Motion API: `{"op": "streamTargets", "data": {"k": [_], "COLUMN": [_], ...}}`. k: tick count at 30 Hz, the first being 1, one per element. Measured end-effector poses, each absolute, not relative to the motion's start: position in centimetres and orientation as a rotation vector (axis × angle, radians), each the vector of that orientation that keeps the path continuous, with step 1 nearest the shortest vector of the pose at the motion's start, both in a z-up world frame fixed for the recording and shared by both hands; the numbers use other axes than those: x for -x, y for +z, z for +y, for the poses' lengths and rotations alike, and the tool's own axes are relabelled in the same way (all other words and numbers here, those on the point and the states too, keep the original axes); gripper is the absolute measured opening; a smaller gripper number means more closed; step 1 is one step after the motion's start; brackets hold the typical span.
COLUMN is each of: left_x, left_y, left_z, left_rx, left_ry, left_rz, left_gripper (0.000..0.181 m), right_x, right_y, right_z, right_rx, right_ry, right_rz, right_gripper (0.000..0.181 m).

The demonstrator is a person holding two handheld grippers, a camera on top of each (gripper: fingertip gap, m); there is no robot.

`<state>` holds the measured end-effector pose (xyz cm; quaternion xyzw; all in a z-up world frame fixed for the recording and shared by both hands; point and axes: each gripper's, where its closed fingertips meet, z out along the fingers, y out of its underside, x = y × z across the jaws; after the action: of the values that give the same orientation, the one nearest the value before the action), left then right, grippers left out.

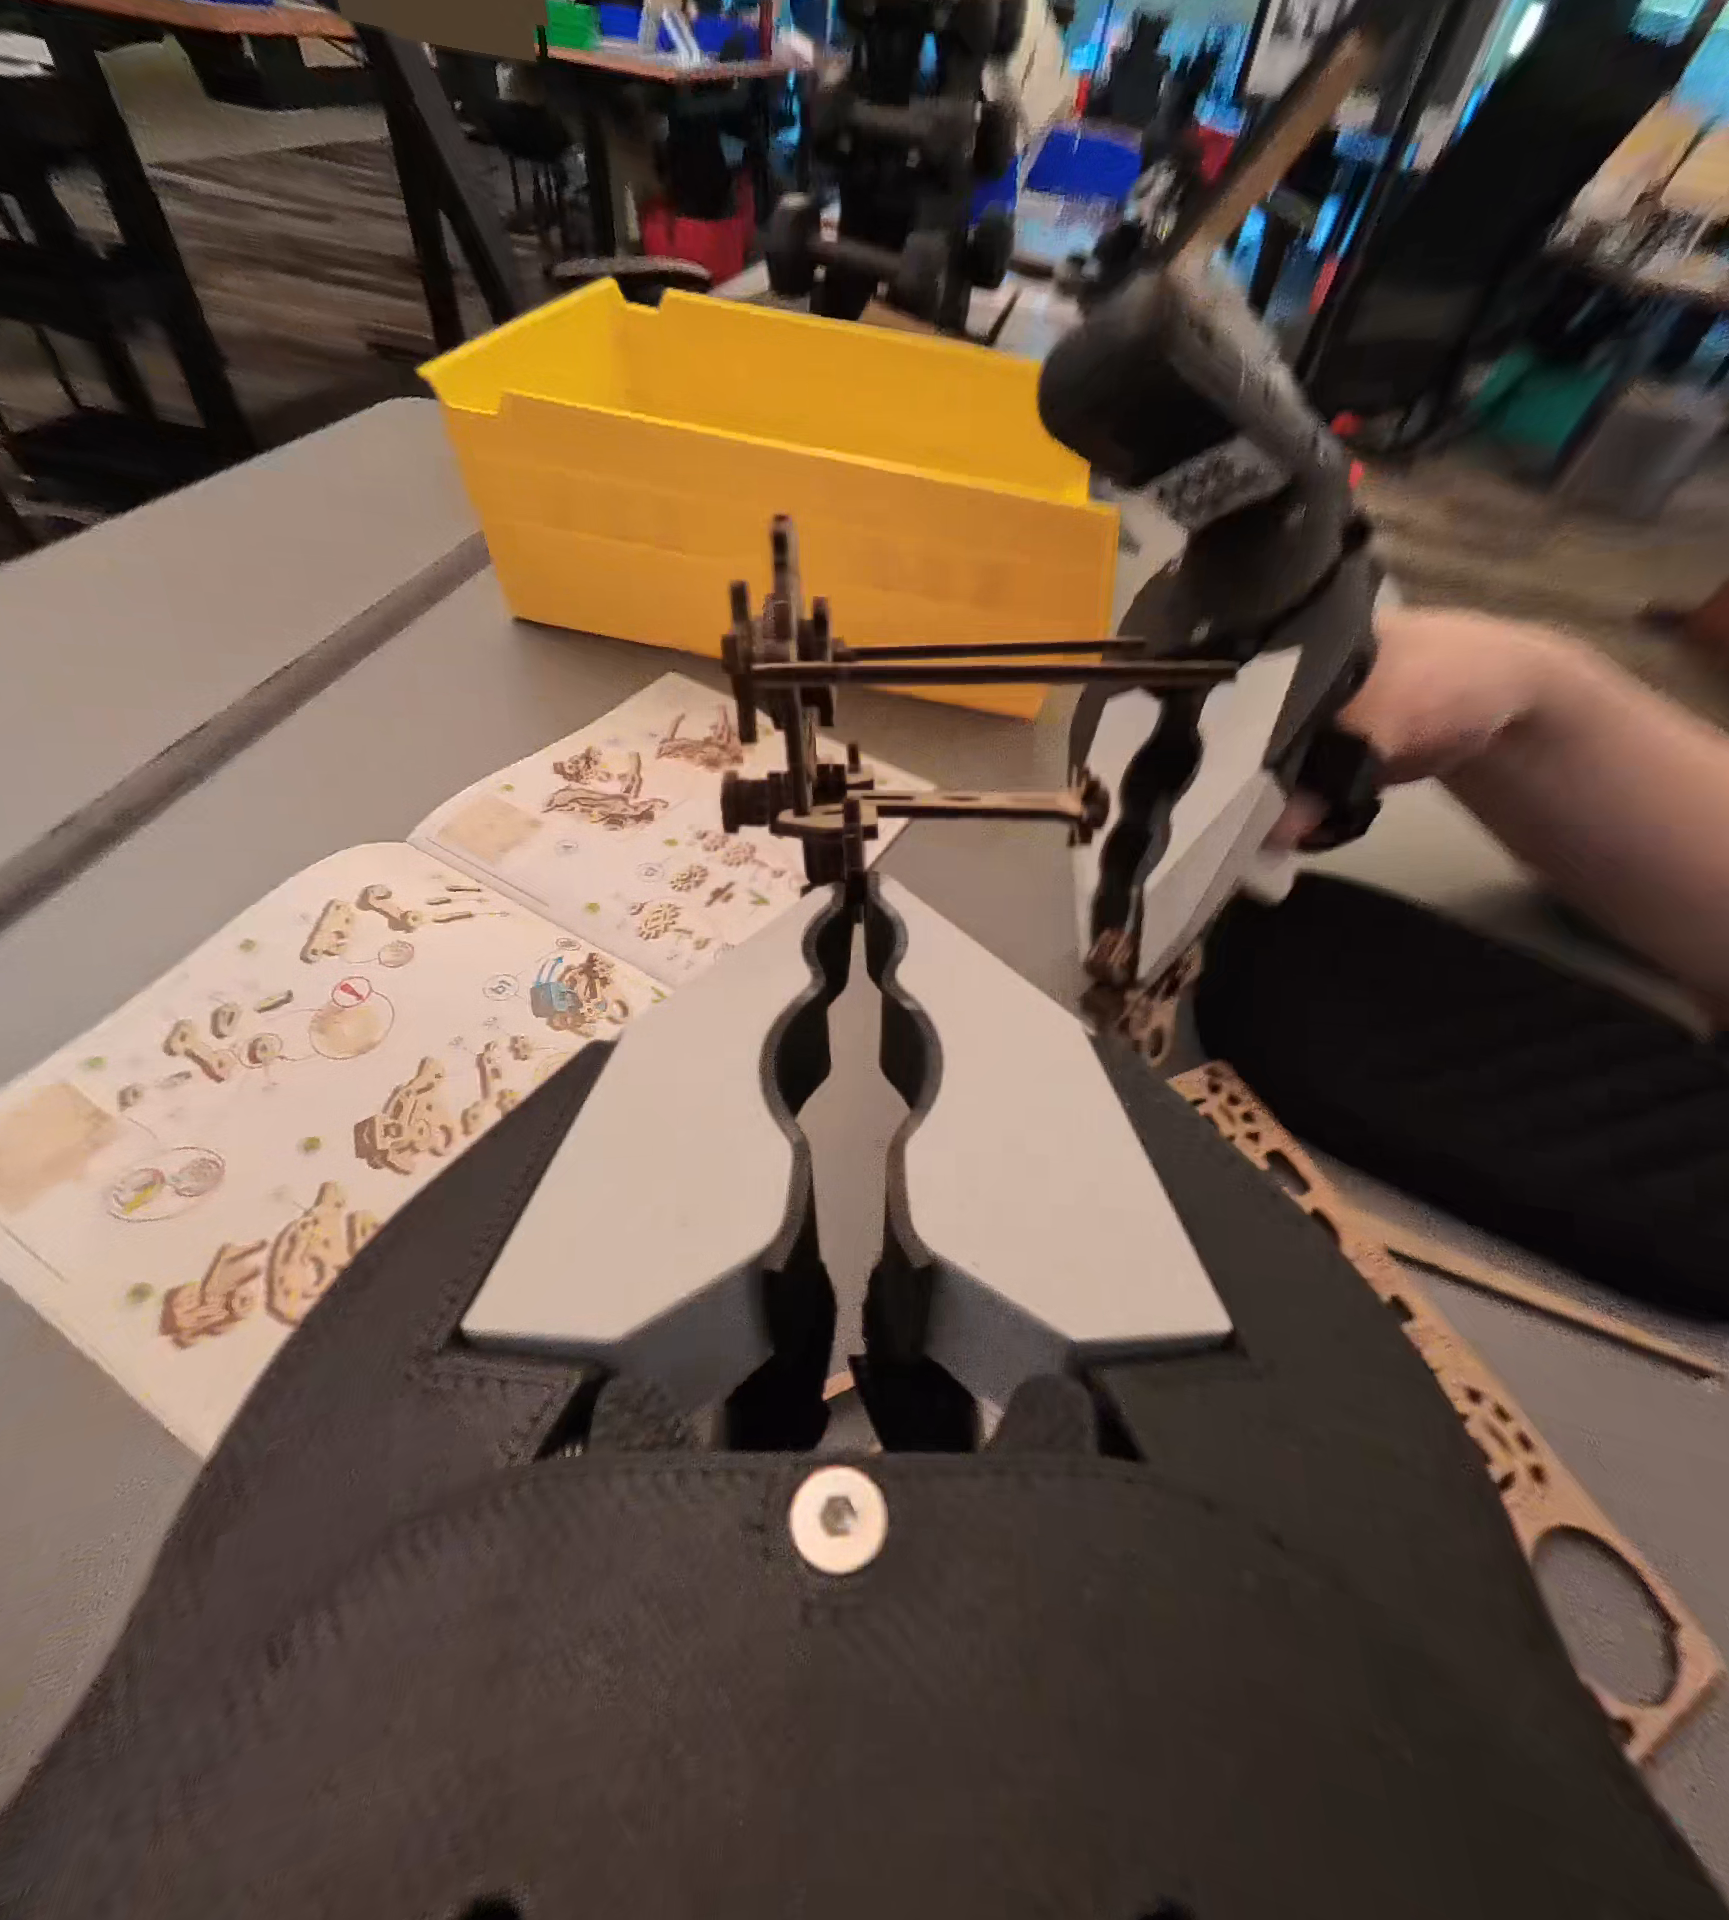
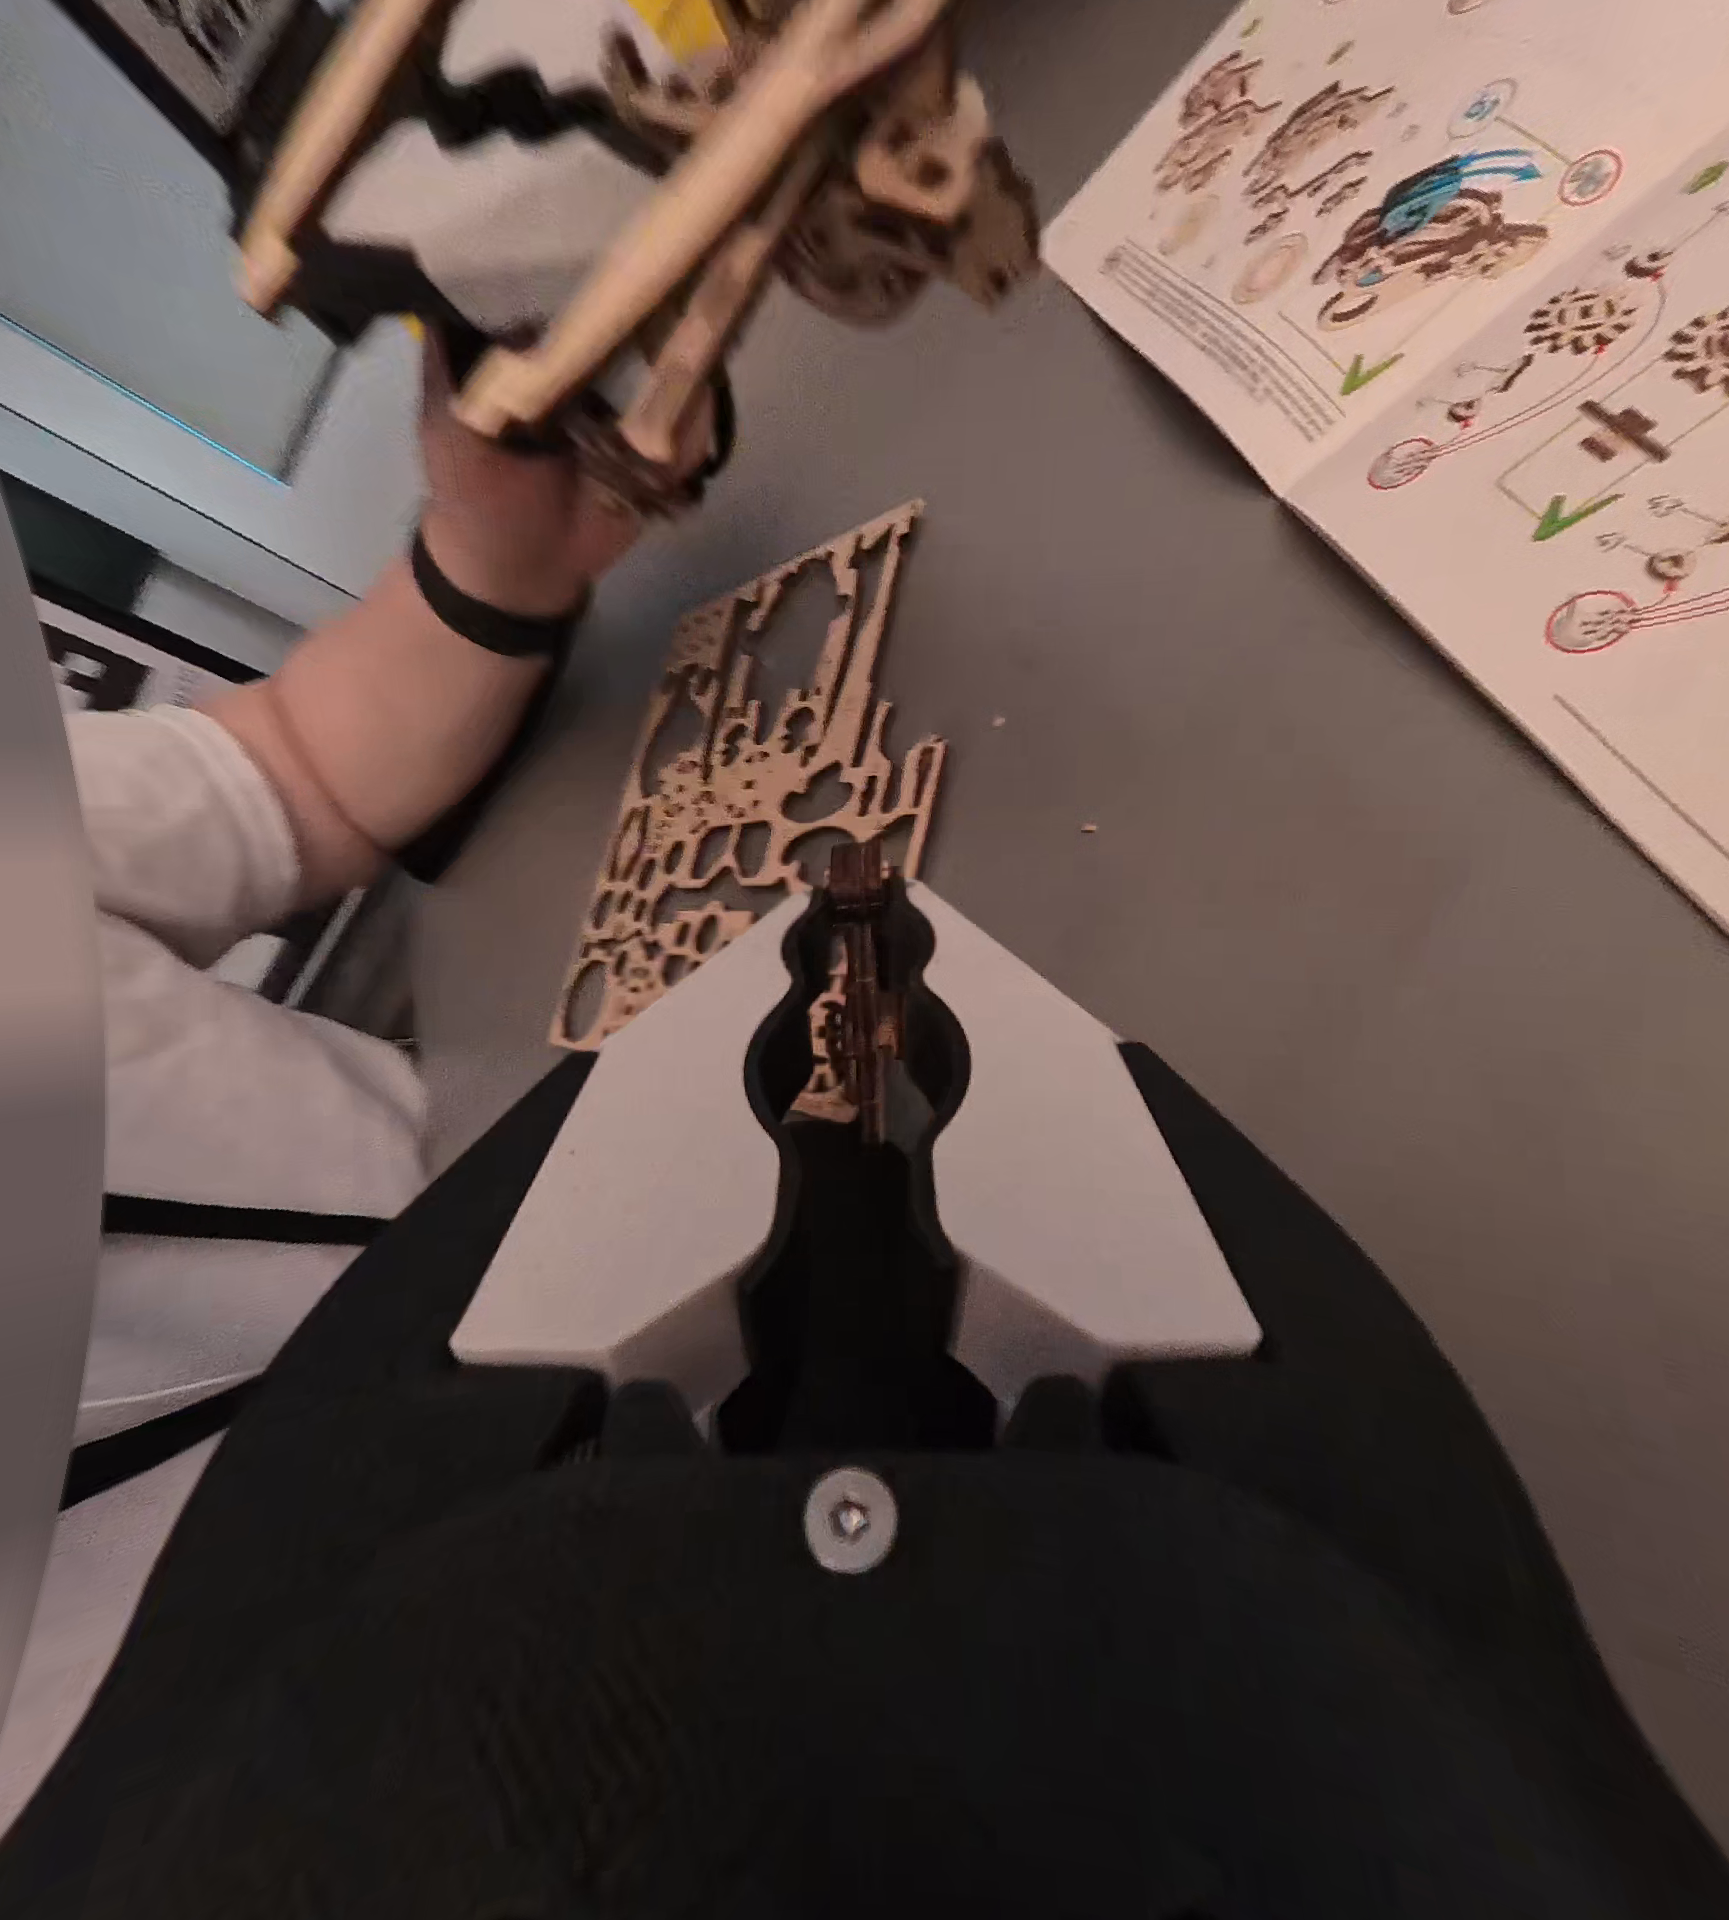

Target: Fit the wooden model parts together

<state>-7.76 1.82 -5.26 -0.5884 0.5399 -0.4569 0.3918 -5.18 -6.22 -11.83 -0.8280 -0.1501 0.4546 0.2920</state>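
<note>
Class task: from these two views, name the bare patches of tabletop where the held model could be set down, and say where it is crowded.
Free: the grey table left of the yellow bin, beyond the instruction booklet; also the strip between the booklet and the punched wooden sheet. Crowded: the right side, with the sheet, the black pad and the right gripper.

grey table (image 1: 164, 644) | black-framed desks (image 1: 112, 239) behind | grey floor (image 1: 299, 249) | cluttered, blurred workshop room
</note>
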Motion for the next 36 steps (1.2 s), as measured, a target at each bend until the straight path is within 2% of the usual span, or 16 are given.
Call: {"op": "streamTargets", "data": {"k": [2,5,11,19,24,26,28,33,36], "left_x": [8.3,8.6,8.4,8.3,7.8,7.7,7.7,7.8,7.9], "left_y": [-4.6,-4.1,-3.0,-1.0,-0.9,-1.0,-1.0,-0.9,-1.0], "left_z": [2.5,2.2,0.4,-2.2,-3.4,-3.7,-4.0,-4.5,-5.2], "left_rx": [1.502,1.475,1.405,1.324,1.318,1.315,1.31,1.295,1.276], "left_ry": [-1.251,-1.328,-1.481,-1.69,-1.731,-1.734,-1.74,-1.774,-1.802], "left_rz": [1.306,1.313,1.326,1.313,1.337,1.345,1.361,1.386,1.421], "left_gripper": [0.0,0.0,0.0,0.0,0.0,0.0,0.0,0.002,0.017], "right_x": [5.0,4.0,1.5,3.5,5.1,5.4,5.2,5.4,5.7], "right_y": [-12.3,-11.7,-6.1,-2.1,-2.0,-1.9,-1.7,-1.8,-1.9], "right_z": [-5.8,-4.9,-3.5,-4.7,-4.7,-4.7,-4.8,-5.1,-5.4], "right_rx": [2.215,2.174,1.872,1.585,1.517,1.498,1.47,1.462,1.464], "right_ry": [1.158,1.067,0.823,1.182,1.28,1.279,1.278,1.276,1.243], "right_rz": [-0.406,-0.392,-0.405,-0.365,-0.355,-0.367,-0.368,-0.419,-0.48], "right_gripper": [0.011,0.03,0.033,0.048,0.044,0.035,0.017,0.016,0.017]}}
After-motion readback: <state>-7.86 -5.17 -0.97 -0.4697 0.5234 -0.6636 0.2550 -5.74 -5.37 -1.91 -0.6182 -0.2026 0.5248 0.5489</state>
